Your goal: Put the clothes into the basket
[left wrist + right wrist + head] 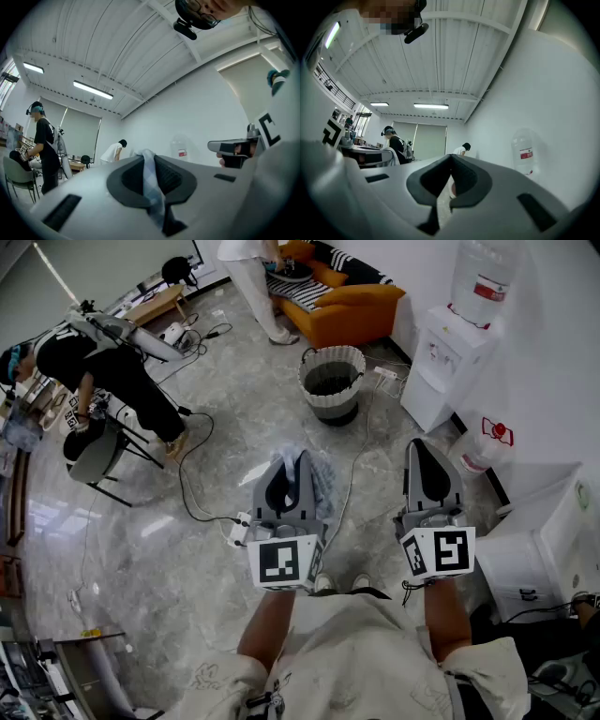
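Observation:
A light blue checked cloth (322, 482) hangs from my left gripper (298, 459), which is shut on it at about waist height over the floor. In the left gripper view the cloth (152, 185) runs as a pinched strip between the dark pads (129, 176). My right gripper (420, 442) is held level beside it, to the right, shut with nothing in it; its jaws (451, 158) meet at the tips. A round basket (331, 381) with white and grey striped walls stands on the floor ahead of both grippers, dark inside.
A water dispenser (457, 343) stands against the wall to the right of the basket, an orange sofa (352, 306) behind it. A person (108, 367) bends over a chair (98, 454) at left; another person (258, 282) stands by the sofa. A black cable (192, 484) loops across the floor.

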A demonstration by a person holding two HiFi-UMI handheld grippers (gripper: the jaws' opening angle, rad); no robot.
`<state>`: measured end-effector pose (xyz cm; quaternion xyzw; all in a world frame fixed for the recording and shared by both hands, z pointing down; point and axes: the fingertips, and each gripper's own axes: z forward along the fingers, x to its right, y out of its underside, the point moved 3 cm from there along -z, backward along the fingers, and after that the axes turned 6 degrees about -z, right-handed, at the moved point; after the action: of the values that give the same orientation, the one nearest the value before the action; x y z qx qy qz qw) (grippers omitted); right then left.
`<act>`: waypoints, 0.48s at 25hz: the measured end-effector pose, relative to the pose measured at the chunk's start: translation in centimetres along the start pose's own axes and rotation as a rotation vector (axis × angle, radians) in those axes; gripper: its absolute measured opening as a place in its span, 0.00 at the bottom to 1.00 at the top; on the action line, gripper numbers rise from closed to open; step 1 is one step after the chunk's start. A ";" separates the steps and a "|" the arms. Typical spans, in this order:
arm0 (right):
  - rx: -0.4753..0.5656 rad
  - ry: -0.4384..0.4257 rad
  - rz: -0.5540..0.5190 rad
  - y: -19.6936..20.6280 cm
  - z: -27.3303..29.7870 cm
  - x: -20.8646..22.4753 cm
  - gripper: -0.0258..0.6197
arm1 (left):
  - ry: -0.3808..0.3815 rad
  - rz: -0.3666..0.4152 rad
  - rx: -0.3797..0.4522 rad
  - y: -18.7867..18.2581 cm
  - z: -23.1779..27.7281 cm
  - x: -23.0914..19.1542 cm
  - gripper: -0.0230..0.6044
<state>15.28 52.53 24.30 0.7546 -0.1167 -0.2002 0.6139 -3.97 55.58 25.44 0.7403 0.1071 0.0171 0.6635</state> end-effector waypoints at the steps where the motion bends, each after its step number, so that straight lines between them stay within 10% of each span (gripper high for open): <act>1: -0.001 0.001 -0.002 -0.1 0.0 -0.5 0.02 | -0.004 0.000 0.002 -0.1 -0.3 -0.5 0.08; 12: -0.010 -0.012 -0.016 0.0 1.4 -5.2 0.02 | -0.039 -0.005 0.021 -0.7 -1.9 -5.6 0.08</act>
<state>10.02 53.50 24.84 0.7513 -0.1133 -0.2104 0.6151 -9.90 56.50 25.67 0.7471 0.0963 -0.0002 0.6577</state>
